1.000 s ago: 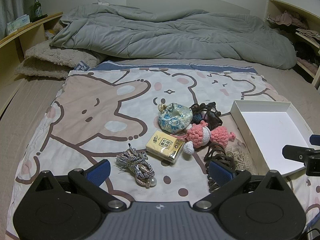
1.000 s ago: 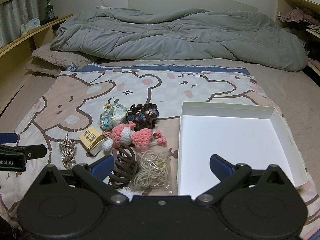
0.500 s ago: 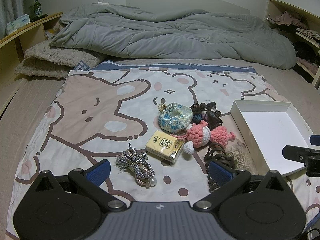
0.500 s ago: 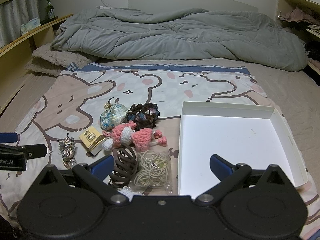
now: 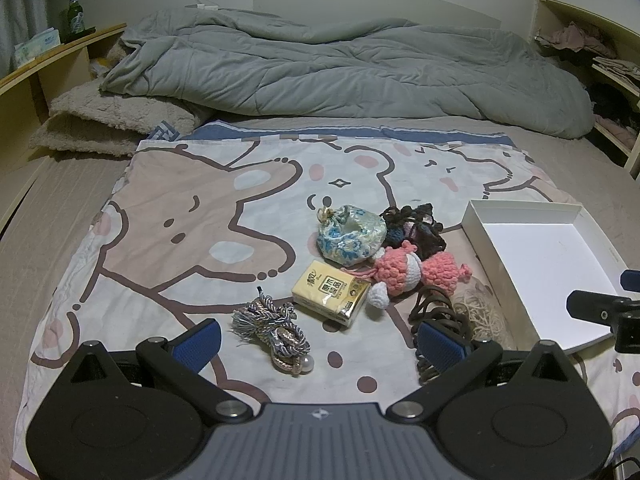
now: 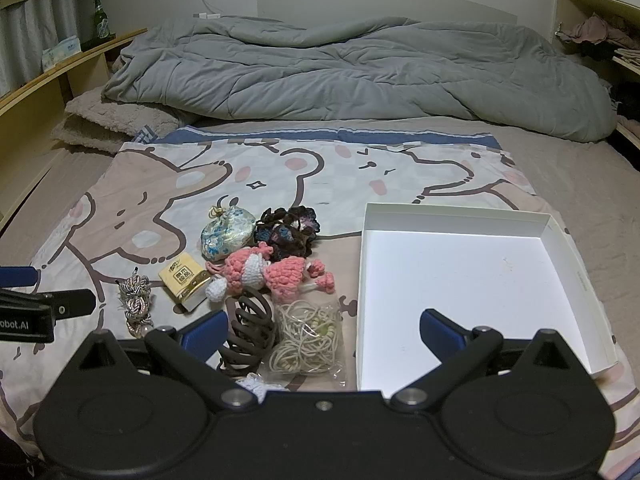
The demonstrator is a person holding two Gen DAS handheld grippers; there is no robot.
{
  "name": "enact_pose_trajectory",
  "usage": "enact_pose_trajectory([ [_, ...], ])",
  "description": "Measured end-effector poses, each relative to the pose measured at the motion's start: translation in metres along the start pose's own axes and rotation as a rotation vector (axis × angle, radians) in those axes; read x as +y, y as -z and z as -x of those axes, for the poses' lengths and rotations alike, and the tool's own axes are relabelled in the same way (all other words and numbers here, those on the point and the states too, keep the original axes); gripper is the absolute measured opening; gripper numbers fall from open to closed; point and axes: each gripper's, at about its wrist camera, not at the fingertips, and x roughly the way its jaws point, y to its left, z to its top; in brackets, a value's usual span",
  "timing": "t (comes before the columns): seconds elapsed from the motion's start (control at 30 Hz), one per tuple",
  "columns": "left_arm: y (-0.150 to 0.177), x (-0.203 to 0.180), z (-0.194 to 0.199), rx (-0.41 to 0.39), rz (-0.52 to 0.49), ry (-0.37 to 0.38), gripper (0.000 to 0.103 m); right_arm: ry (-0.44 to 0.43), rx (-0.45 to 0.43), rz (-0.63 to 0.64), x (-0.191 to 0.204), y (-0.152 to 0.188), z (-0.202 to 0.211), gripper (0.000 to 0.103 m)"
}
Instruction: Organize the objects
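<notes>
Clutter awaits sorting: my left gripper (image 5: 316, 338) hangs spread and empty above the braided cord (image 5: 276, 328) beside the tissue pack (image 5: 331, 293). From my right gripper (image 6: 320, 328), likewise spread, the white box (image 6: 560, 240) stands empty; first pick comes next, I judge.

Small trinkets (image 6: 256, 272) clustered on bedsheet beside empty white box (image 6: 460, 276).

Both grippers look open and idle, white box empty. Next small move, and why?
Probably lower the right gripper onto the brown hair claw. Its jaws stand open with nothing held, the claw lies just ahead of its left finger, and the white box beside it holds nothing. The left gripper is open too, nearer the braided cord.
</notes>
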Motion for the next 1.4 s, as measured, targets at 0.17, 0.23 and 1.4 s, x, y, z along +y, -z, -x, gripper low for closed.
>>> enact_pose_trajectory([
  [0.17,-0.001,0.003,-0.001,-0.004,0.006,-0.006,0.103,-0.003,-0.001,0.002,0.000,0.000,0.000,0.103],
  [0.23,-0.003,0.004,-0.002,-0.005,0.007,-0.016,0.103,-0.008,-0.003,0.000,0.001,-0.001,0.000,0.103],
  [1.4,-0.015,0.093,-0.116,0.319,0.378,0.017,0.102,-0.176,0.077,0.483,0.017,0.026,-0.059,0.078],
])
